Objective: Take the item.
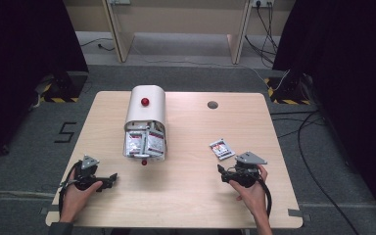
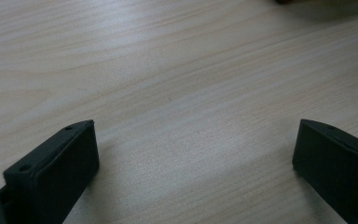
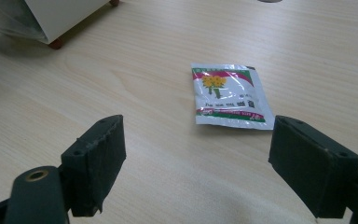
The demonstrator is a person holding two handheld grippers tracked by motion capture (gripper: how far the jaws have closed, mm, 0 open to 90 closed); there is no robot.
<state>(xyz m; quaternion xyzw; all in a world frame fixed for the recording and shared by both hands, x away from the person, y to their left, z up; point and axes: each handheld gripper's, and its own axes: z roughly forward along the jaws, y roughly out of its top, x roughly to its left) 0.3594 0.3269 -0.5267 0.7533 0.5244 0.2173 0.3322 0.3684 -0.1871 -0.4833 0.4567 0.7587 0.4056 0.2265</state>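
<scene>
The high view is looking forward and down over the whole table (image 1: 186, 196). Both gripper views are skimming close over its wood; the right one is facing the packet (image 3: 229, 97), shared with the high view (image 1: 222, 149).

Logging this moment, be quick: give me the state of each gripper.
Left gripper: jaws wide open, holding nothing, bare light wooden table between them.
Right gripper: jaws wide open, empty, small white printed sachet lying ahead.

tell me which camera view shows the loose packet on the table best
The right gripper view: the loose packet lies flat just ahead of the open right claw, near enough to see its yellow flower print and red and green bands. The high view shows it small, print unreadable. The left gripper view gives bare table.
</scene>
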